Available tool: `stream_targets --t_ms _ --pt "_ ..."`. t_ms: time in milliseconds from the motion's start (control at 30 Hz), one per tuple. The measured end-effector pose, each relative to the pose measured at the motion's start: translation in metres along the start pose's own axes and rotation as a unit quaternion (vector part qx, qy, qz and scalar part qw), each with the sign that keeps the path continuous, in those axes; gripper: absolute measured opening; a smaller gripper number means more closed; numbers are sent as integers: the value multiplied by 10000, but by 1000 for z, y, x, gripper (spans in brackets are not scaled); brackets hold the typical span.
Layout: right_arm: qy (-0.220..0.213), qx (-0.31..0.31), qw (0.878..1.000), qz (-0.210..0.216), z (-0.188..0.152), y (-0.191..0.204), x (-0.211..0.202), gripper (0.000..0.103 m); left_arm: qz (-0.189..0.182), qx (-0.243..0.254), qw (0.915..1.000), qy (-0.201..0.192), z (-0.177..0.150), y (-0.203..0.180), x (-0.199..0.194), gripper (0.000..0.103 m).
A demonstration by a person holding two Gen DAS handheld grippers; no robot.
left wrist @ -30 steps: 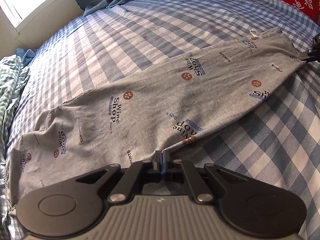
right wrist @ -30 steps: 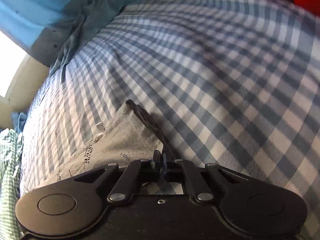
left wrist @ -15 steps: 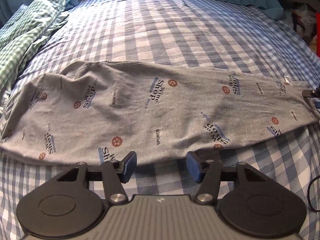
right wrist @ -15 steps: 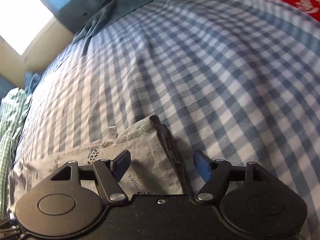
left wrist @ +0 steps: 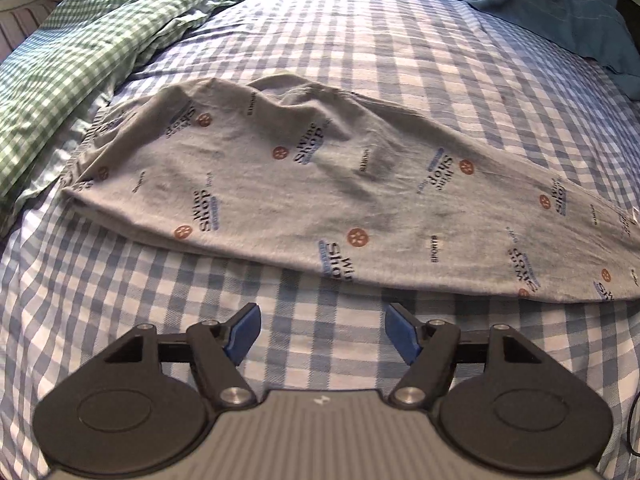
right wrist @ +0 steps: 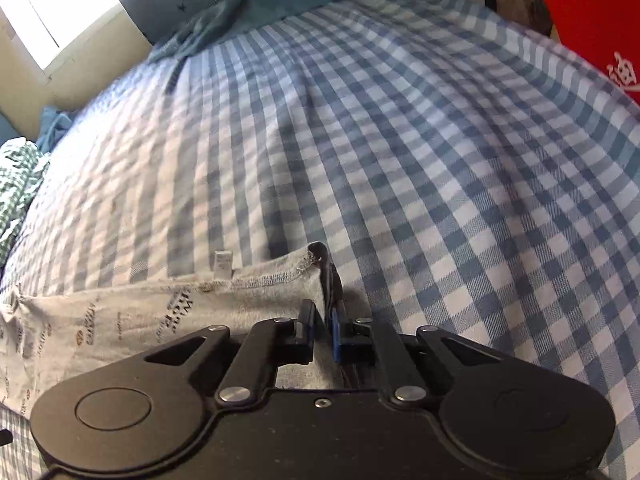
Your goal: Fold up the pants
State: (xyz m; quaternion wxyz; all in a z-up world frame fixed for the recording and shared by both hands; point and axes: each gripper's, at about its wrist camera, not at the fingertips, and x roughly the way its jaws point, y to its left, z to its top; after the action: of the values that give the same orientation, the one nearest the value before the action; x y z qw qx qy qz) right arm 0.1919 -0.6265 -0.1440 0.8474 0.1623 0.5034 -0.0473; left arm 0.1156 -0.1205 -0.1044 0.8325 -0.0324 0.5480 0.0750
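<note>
Grey printed pants [left wrist: 320, 184] lie folded lengthwise across the blue checked bed sheet [left wrist: 360, 60]. My left gripper [left wrist: 321, 320] hovers over bare sheet just short of the pants' near edge. Its jaws are opening and nothing is between them. In the right wrist view, one end of the pants [right wrist: 160, 312] shows, with a white label [right wrist: 223, 264] at the seam. My right gripper [right wrist: 323, 314] is closing on the dark-edged corner of that end, and the cloth sits pinched between its pads.
A green checked cloth [left wrist: 80, 48] is bunched at the far left of the bed. A blue garment [left wrist: 540, 4] lies crumpled at the far right. In the right wrist view a red item [right wrist: 592, 12] stands beyond the bed and a bright window [right wrist: 52, 4] is at top left.
My left gripper let go of the pants' edge, opened wide and drew back over bare sheet. My right gripper opened, then closed again on the corner at the pants' end.
</note>
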Motion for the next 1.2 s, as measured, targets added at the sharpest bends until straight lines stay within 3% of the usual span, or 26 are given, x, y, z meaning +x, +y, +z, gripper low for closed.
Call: stream_targets --t_ms 133,167,200,267,333,400,533,733,800,933,967,1100,1133,1200 --pt "-165 146 9996 -176 -3 3 -9 31 316 -205 9993 -27 0 42 -1 82" --pt "-201 157 9994 -250 -4 4 -14 47 403 -233 9989 -79 1 54 -2 88" --pt "-246 181 9990 -312 -5 7 -20 69 532 -282 9981 -152 3 68 -3 91" --pt "-358 216 9986 -318 -8 13 -30 84 725 -406 9963 -240 9 97 -3 94" --pt "-431 206 9983 -333 -12 27 -39 86 823 -600 9944 -274 17 127 0 96" --pt "-514 158 9981 -285 -19 48 -45 96 859 -879 9918 -350 26 159 5 99" --pt "-570 91 9983 -27 -35 107 -51 100 827 -1421 9850 -517 46 220 25 100" --pt "-156 102 9975 674 -66 223 -33 102 697 -1235 9877 -653 72 277 67 102" --pt "-50 -37 9968 795 -78 265 -22 102 533 -1138 9893 -743 81 291 77 98" --pt "174 -178 9935 1113 -97 342 8 102 253 -931 9906 -968 98 313 90 73" --pt "203 -230 9923 1202 -99 356 13 102 168 -824 9919 -957 102 316 94 59" --pt "304 -571 9878 1416 -110 415 31 102 -265 -593 9957 -657 114 324 104 41" --pt "331 -616 9870 1447 -112 423 34 102 -335 -536 9960 -638 115 324 103 30" --pt "366 -684 9859 1482 -115 436 37 102 -247 -346 9971 -626 117 319 99 25"
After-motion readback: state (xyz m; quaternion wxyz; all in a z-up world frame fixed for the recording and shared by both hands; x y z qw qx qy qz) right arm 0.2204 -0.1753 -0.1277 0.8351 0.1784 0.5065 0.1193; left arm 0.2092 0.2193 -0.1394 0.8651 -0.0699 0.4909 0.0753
